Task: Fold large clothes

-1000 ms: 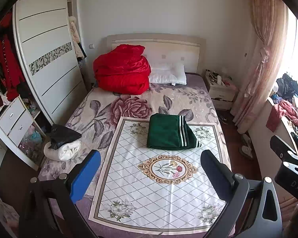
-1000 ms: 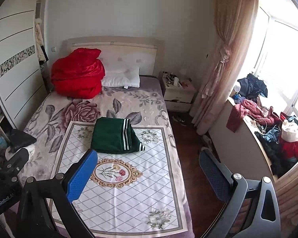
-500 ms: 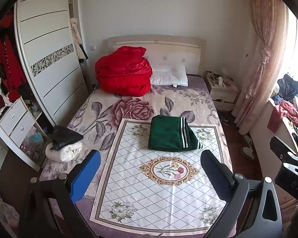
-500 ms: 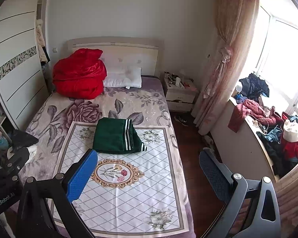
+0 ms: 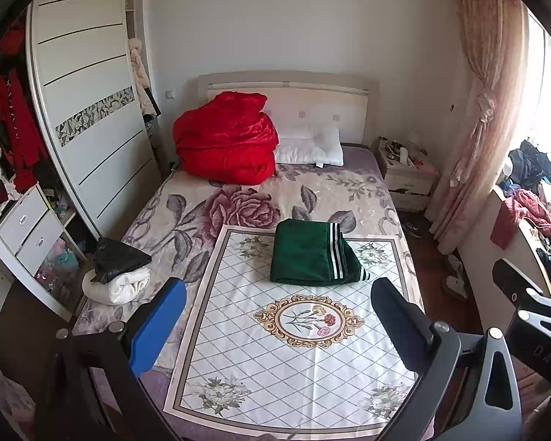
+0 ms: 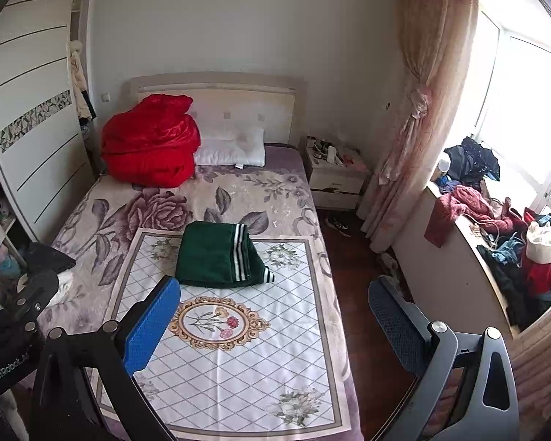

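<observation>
A dark green garment (image 5: 310,253) with white stripes lies folded in a neat rectangle on the white patterned mat (image 5: 294,349) that covers the near half of the bed. The right wrist view shows the same green garment (image 6: 216,255) on the mat (image 6: 238,360). My left gripper (image 5: 275,316) hangs open above the mat's near end, well short of the garment, with nothing between its fingers. My right gripper (image 6: 273,316) is open too, held over the bed's right edge, empty.
A red quilt (image 5: 226,143) and a white pillow (image 5: 308,150) sit at the headboard. Black and white folded clothes (image 5: 117,272) lie at the bed's left edge by the wardrobe (image 5: 88,110). A nightstand (image 6: 334,176) and a clothes-covered windowsill (image 6: 503,235) stand right.
Both views have drifted back slightly, so the bed and garment sit a little lower and farther. The garment has not moved and both grippers stay open.
</observation>
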`<control>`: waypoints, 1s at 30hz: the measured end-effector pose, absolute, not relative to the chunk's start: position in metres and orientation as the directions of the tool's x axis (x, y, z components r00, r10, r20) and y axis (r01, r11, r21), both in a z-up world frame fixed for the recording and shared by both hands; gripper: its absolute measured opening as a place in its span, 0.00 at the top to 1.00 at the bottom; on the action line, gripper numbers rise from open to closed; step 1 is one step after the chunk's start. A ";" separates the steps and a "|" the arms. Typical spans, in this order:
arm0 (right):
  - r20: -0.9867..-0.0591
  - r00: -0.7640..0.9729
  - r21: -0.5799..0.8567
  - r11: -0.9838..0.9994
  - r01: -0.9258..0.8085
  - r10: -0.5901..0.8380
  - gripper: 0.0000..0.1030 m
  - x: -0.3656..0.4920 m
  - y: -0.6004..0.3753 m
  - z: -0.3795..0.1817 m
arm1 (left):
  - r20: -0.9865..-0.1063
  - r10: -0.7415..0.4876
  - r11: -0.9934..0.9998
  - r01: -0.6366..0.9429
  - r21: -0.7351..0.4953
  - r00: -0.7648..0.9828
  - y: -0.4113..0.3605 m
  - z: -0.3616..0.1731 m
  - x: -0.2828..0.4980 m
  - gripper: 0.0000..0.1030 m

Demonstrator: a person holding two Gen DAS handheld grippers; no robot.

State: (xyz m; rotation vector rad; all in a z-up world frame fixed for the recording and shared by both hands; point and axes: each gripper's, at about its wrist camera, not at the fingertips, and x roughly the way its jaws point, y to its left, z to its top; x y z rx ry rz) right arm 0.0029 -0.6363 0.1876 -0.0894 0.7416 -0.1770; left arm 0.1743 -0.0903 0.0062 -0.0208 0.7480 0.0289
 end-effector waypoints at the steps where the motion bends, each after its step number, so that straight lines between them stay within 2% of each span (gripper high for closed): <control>1: -0.665 0.723 -0.141 0.982 0.127 -0.188 0.00 0.003 -0.635 0.188 | -0.679 0.018 0.999 -0.033 -0.009 0.734 -0.091 0.007 0.174 0.00; 30: -0.656 0.731 -0.125 0.983 0.138 -0.186 0.00 -0.025 -0.631 0.193 | -0.661 0.025 0.999 -0.039 -0.007 0.750 -0.090 0.016 0.167 0.00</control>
